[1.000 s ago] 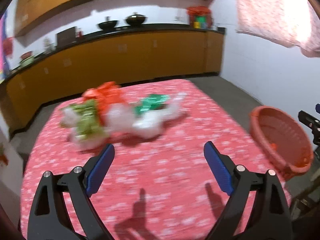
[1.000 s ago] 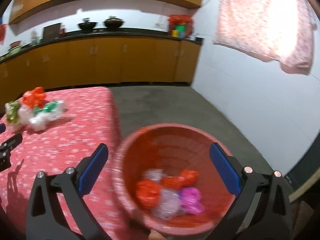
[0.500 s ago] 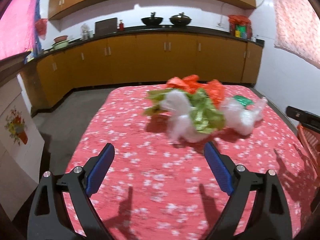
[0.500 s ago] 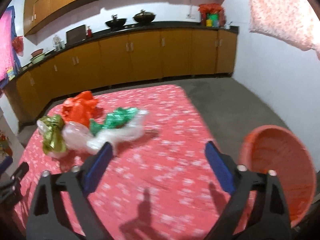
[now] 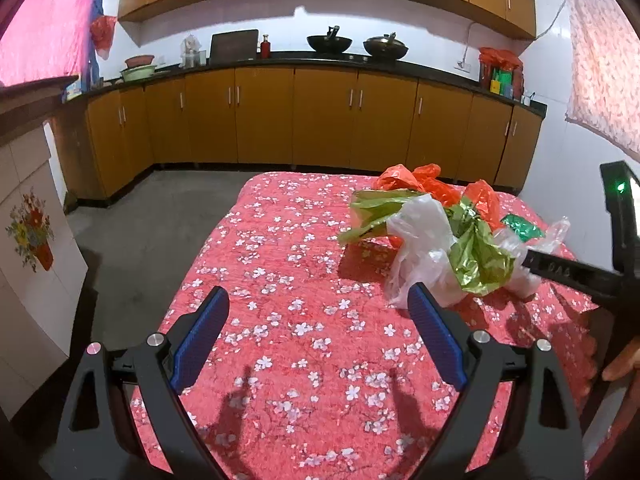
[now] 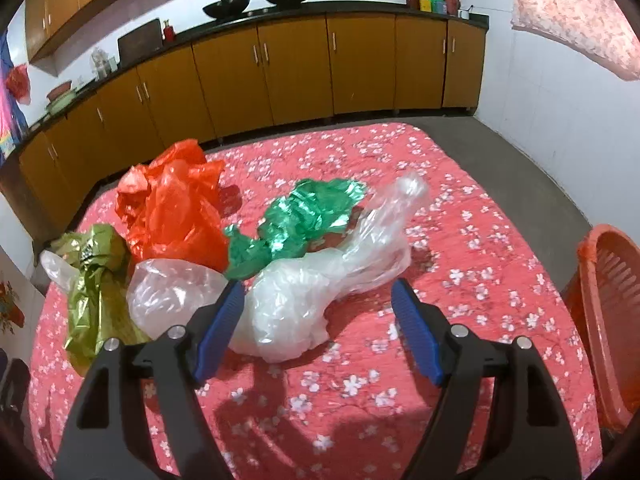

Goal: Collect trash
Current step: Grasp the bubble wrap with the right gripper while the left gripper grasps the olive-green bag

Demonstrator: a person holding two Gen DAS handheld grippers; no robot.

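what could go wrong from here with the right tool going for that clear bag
The right tool, whose jaws have just been closing, has only the near end of the clear bag between them; thin plastic could slip out. The green foil lies against the bag and may drag along. The orange basket sits off the bed's edge, so trash could drop short.

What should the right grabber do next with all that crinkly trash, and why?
Probably ease the right gripper forward and finish closing on the clear plastic bag. Its jaws have been closing, the bag lies partly between them, unpinched, and the orange basket waits nearby.
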